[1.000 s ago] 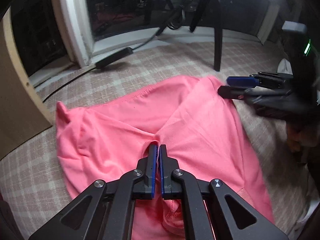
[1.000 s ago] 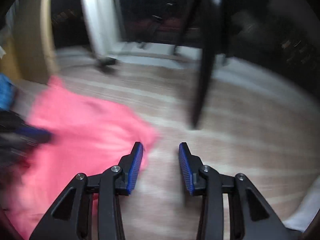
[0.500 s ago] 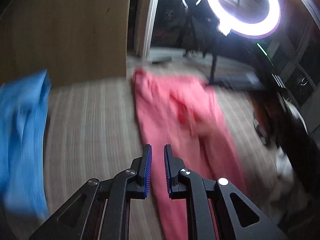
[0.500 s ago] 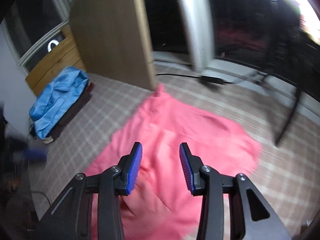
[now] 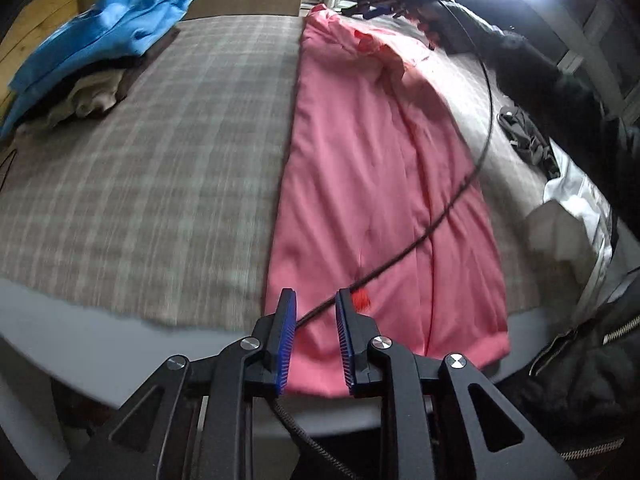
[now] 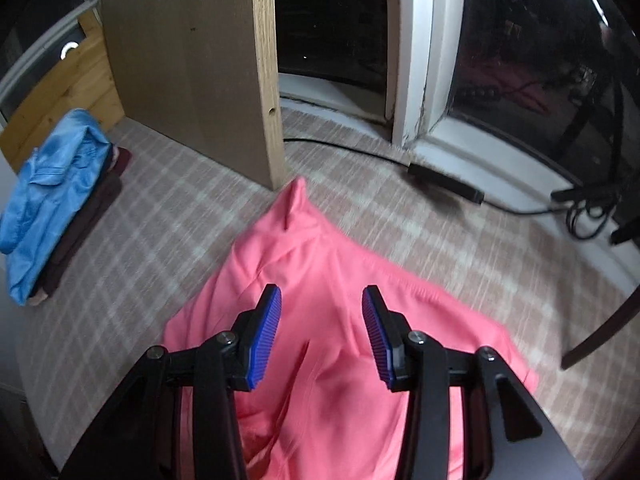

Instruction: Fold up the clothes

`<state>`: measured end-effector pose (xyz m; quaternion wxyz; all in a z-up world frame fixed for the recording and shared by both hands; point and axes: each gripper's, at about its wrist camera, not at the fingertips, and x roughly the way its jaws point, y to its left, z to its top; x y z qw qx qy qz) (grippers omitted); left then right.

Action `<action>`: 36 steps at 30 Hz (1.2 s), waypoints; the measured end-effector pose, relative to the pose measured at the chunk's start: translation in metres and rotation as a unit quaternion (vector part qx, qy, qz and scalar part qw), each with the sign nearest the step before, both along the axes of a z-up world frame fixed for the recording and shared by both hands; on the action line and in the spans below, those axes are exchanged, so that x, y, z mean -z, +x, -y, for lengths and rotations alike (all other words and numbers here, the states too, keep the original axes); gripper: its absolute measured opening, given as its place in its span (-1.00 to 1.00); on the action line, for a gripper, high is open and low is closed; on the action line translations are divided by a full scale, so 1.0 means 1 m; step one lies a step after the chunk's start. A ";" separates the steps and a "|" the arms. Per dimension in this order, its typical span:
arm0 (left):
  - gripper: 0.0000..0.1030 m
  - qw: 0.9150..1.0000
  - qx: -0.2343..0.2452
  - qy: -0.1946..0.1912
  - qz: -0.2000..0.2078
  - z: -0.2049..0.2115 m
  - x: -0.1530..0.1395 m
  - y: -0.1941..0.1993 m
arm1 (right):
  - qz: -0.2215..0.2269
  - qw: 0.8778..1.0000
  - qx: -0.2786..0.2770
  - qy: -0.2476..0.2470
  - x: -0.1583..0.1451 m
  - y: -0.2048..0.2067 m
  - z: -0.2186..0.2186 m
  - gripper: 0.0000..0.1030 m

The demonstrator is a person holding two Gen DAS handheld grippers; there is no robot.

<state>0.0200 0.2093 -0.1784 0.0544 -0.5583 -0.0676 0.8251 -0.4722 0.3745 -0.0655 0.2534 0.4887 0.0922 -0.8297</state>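
A pink garment lies folded into a long strip on the plaid-covered table. My left gripper is open and empty, just above the strip's near end at the table's front edge. A black cable runs across the garment between its fingers. In the right wrist view the pink garment lies below my right gripper, which is open and empty over its far end. The right gripper shows far off in the left wrist view.
A pile of folded clothes topped by a blue garment sits at the table's far left, also in the right wrist view. A wooden panel, a window frame and a power adapter stand beyond the table. White cloth lies right.
My left gripper let go of the pink garment, opened, and pulled back to its near end. My right gripper swung left from the bare table to above the garment's far end.
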 end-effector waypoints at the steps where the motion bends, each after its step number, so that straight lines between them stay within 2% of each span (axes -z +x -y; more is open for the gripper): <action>1: -0.51 1.000 -0.002 0.001 0.002 0.001 0.001 0.005 | -0.002 1.000 -0.002 0.003 -0.001 0.000 0.001 -0.19; 7: -0.49 0.999 -0.016 -0.021 0.020 0.002 0.018 0.033 | -0.010 1.000 -0.008 0.028 -0.006 0.006 0.002 -0.19; 11: -0.48 1.000 -0.030 -0.001 -0.006 0.008 0.012 0.029 | -0.021 0.999 -0.017 0.035 -0.013 0.012 -0.001 -0.19; 16: -0.43 1.000 -0.010 -0.027 -0.004 0.006 0.022 0.016 | -0.028 0.999 -0.018 0.035 -0.020 0.008 -0.003 -0.10; 21: -0.44 1.000 -0.009 -0.023 -0.006 0.010 0.022 0.012 | 0.002 1.000 -0.022 0.012 -0.009 -0.011 0.008 -0.09; 24: -0.68 1.000 -0.010 -0.013 -0.003 0.014 0.026 0.013 | 0.035 0.999 -0.023 -0.010 0.003 -0.024 0.017 -0.09; 25: -0.92 1.000 -0.012 -0.008 -0.002 0.016 0.027 0.013 | 0.045 0.999 -0.022 -0.016 0.006 -0.028 0.020 -0.09; 26: -0.96 1.000 -0.015 -0.004 0.000 0.017 0.028 0.013 | 0.052 0.998 -0.023 -0.021 0.009 -0.031 0.022 -0.09; 31: -0.98 1.000 -0.026 0.009 -0.001 0.024 0.027 0.018 | 0.093 0.994 -0.031 -0.054 0.020 -0.038 0.027 -0.09; 36: -0.98 0.999 -0.032 0.018 0.002 0.030 0.026 0.022 | 0.098 0.993 -0.054 -0.043 0.023 -0.029 0.036 -0.09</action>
